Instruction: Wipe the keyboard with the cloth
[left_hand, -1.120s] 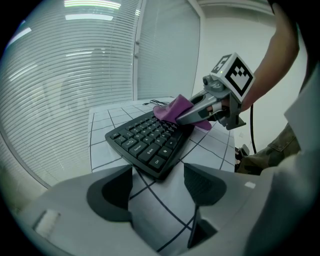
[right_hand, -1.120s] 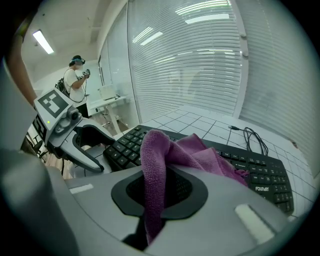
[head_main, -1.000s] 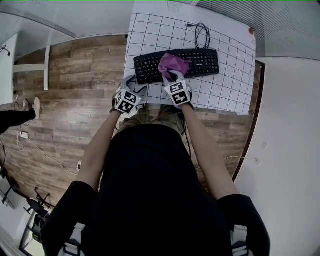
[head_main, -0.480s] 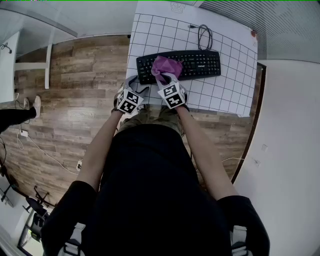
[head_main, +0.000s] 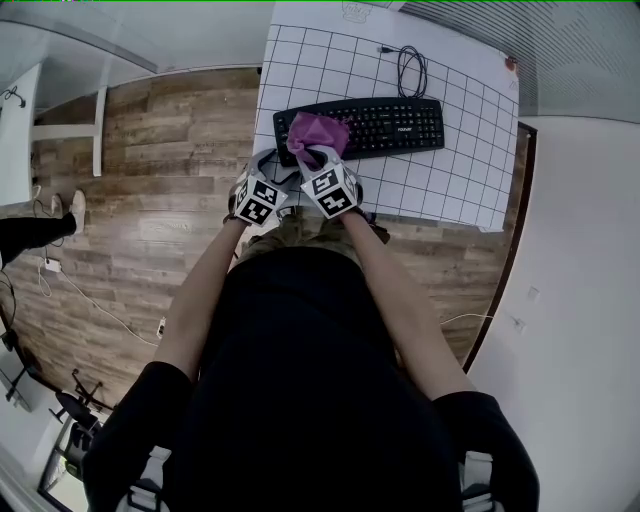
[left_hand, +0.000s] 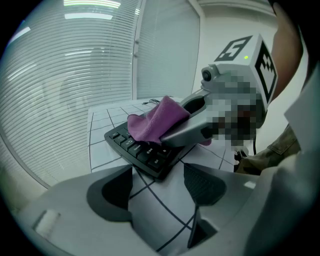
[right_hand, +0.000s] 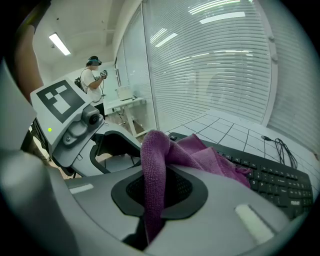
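**A:** Starting nearest the person, how is the work standing?

**B:** The left claw (head_main: 270, 168) is hanging released and holding nothing. It is hovering over the gridded desk (head_main: 455, 185), just in front of the keyboard's near left corner (only bare grid is showing between its pads).

**A:** And the other claw?

**B:** The right claw (head_main: 313, 157) is sitting just beside it, clenching the purple cloth (head_main: 316, 133). One fold is running down between its pads, and the rest is bunching forward past them.

**A:** Is the cloth touching the keys?

**B:** Yes, it is lying on the left end of the black keyboard (head_main: 395, 122) and covering the keys there. The middle and the right end are lying bare of it.

**A:** So how far along is the task?

**B:** The wiping is looking under way rather than finished, since the cloth is resting on one end only. Whether the uncovered keys are already clean is not showing, so passes over them are probably remaining.

**A:** Is anything lying farther off?

**B:** A coiled black cable (head_main: 408, 68) is lying on the desk beyond the keyboard, apart from the cloth.
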